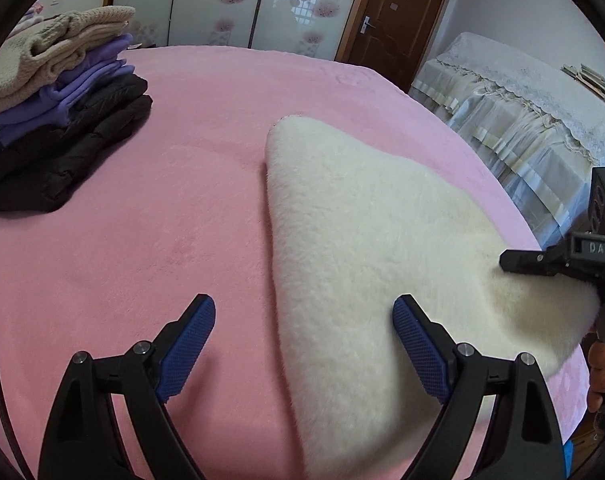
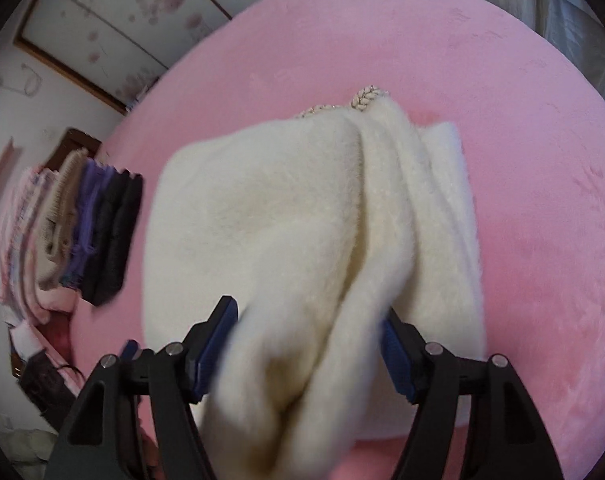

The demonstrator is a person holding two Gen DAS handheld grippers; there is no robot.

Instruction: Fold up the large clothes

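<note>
In the left wrist view, the left gripper is seen nearest the camera, its two blue-padded fingers spread wide apart with nothing held between them. The right-hand pad is set against the near part of a cream fluffy garment, while the other pad hangs over the bare pink bedspread. The garment is laid on the bedspread, narrowing to a rounded tip toward the far side. At the right edge the right gripper is seen reaching onto the garment's raised right-hand corner; from this side it cannot be told how far its jaws are parted. On the far left of the bed, a stack of folded clothes is set, with dark pieces at the bottom, purple in the middle and beige knitwear on top. A wooden door is seen behind the bed.

In the right wrist view, the right gripper is seen in the foreground, its jaws partly open with a thick bunch of the cream fluffy garment gathered between them and pressed by both pads. The rest of the garment is draped forward onto the pink bedspread. The stack of folded clothes is seen well apart at the left.
</note>
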